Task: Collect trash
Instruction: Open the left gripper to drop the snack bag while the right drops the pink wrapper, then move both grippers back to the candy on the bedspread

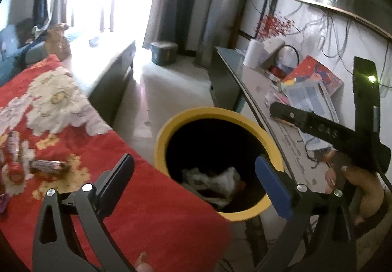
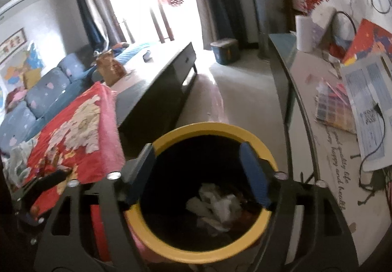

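A yellow-rimmed trash bin (image 1: 245, 116) (image 2: 176, 138) stands between a red flowered cloth and a white table. Crumpled white paper (image 1: 220, 181) (image 2: 218, 205) lies at its dark bottom. My left gripper (image 1: 196, 182) hangs open over the bin's near rim with nothing between its pads. My right gripper (image 2: 198, 172) is open above the bin mouth, also empty. The right gripper's black body (image 1: 330, 129) and the hand on it appear at the right of the left wrist view. Wrappers (image 1: 47, 166) and a small bottle (image 1: 13, 145) lie on the cloth at the left.
The red flowered cloth (image 1: 137, 201) (image 2: 73, 129) covers a surface left of the bin. A white table (image 2: 325, 144) with papers, a colour chart and a cable runs along the right. A dark low cabinet (image 2: 156, 90), a blue sofa (image 2: 46, 90) and a teal tub (image 2: 225, 50) lie beyond.
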The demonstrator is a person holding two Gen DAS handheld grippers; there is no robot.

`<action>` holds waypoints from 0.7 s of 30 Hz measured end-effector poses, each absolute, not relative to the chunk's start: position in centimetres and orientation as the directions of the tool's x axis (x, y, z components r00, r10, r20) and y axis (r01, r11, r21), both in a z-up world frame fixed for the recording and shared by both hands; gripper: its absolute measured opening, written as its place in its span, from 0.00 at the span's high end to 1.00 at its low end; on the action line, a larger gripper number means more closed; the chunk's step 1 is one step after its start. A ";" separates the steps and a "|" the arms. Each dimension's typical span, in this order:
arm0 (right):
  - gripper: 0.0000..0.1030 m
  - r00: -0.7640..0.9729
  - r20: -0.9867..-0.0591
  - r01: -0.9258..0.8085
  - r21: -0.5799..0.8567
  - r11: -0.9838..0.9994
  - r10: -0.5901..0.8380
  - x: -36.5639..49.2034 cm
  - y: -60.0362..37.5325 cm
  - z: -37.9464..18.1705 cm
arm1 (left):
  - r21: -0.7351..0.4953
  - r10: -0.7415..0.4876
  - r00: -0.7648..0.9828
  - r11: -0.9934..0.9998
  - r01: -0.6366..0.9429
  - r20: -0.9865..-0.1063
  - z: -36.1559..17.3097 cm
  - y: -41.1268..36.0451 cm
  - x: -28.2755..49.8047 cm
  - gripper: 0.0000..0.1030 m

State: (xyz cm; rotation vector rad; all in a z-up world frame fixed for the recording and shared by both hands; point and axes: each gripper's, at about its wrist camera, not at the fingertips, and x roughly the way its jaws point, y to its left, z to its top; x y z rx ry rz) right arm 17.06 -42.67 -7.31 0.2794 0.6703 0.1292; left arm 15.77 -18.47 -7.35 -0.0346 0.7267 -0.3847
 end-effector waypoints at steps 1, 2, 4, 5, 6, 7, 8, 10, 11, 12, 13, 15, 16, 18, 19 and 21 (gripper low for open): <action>0.31 0.780 -0.588 -0.039 0.295 0.955 0.213 16.9 -42.3 -7.1 | -0.161 -0.348 0.687 0.933 0.323 -0.638 -7.1 -18.1 15.7 0.06; 0.31 0.779 -0.585 -0.058 0.292 0.955 0.226 16.9 -41.8 -6.9 | -0.159 -0.339 0.695 0.937 0.312 -0.634 -6.9 -17.7 15.6 0.06; 0.31 0.777 -0.582 -0.079 0.290 0.954 0.241 16.7 -41.2 -6.7 | -0.156 -0.321 0.714 0.945 0.289 -0.622 -6.3 -16.8 15.4 0.06; 0.30 0.777 -0.578 -0.090 0.291 0.952 0.250 16.5 -40.8 -6.5 | -0.155 -0.316 0.720 0.947 0.282 -0.619 -6.1 -16.4 15.3 0.06; 0.30 0.777 -0.575 -0.100 0.292 0.951 0.258 16.4 -40.5 -6.3 | -0.151 -0.304 0.730 0.951 0.269 -0.612 -5.8 -15.8 15.1 0.06; 0.29 0.776 -0.572 -0.111 0.291 0.950 0.266 16.3 -40.0 -6.2 | -0.149 -0.297 0.736 0.954 0.261 -0.608 -5.7 -15.6 15.0 0.06; 0.29 0.775 -0.569 -0.123 0.289 0.949 0.274 16.2 -39.6 -5.9 | -0.146 -0.289 0.743 0.956 0.253 -0.604 -5.5 -15.3 14.9 0.06; 0.29 0.774 -0.565 -0.143 0.284 0.948 0.285 16.1 -38.9 -5.6 | -0.142 -0.273 0.758 0.961 0.236 -0.593 -5.0 -14.5 14.6 0.06; 0.29 0.773 -0.562 -0.156 0.281 0.947 0.294 16.0 -38.4 -5.4 | -0.140 -0.267 0.764 0.963 0.229 -0.588 -4.8 -14.1 14.4 0.06; 0.29 0.772 -0.560 -0.165 0.278 0.946 0.299 15.9 -38.1 -5.3 | -0.141 -0.262 0.770 0.965 0.222 -0.581 -4.5 -13.7 14.3 0.06; 0.29 0.770 -0.560 -0.177 0.275 0.945 0.307 15.8 -37.6 -5.1 | -0.144 -0.259 0.776 0.966 0.216 -0.575 -4.2 -13.3 14.1 0.06; 0.29 0.766 -0.557 -0.197 0.272 0.942 0.321 15.5 -36.9 -4.9 | -0.150 -0.254 0.784 0.967 0.205 -0.566 -3.9 -12.7 13.8 0.06; 0.29 0.764 -0.557 -0.203 0.271 0.941 0.325 15.5 -36.7 -4.9 | -0.151 -0.251 0.788 0.968 0.201 -0.562 -3.8 -12.5 13.7 0.06; 0.29 0.757 -0.558 -0.227 0.263 0.938 0.340 15.3 -35.9 -4.8 | -0.150 -0.241 0.795 0.970 0.189 -0.557 -3.5 -11.9 13.6 0.06; 0.29 0.755 -0.558 -0.238 0.257 0.936 0.345 15.2 -35.4 -4.7 | -0.150 -0.235 0.799 0.972 0.182 -0.554 -3.3 -11.7 13.5 0.06; 0.29 0.750 -0.557 -0.255 0.255 0.933 0.358 15.0 -34.7 -4.6 | -0.150 -0.224 0.805 0.974 0.168 -0.550 -3.2 -11.1 13.3 0.06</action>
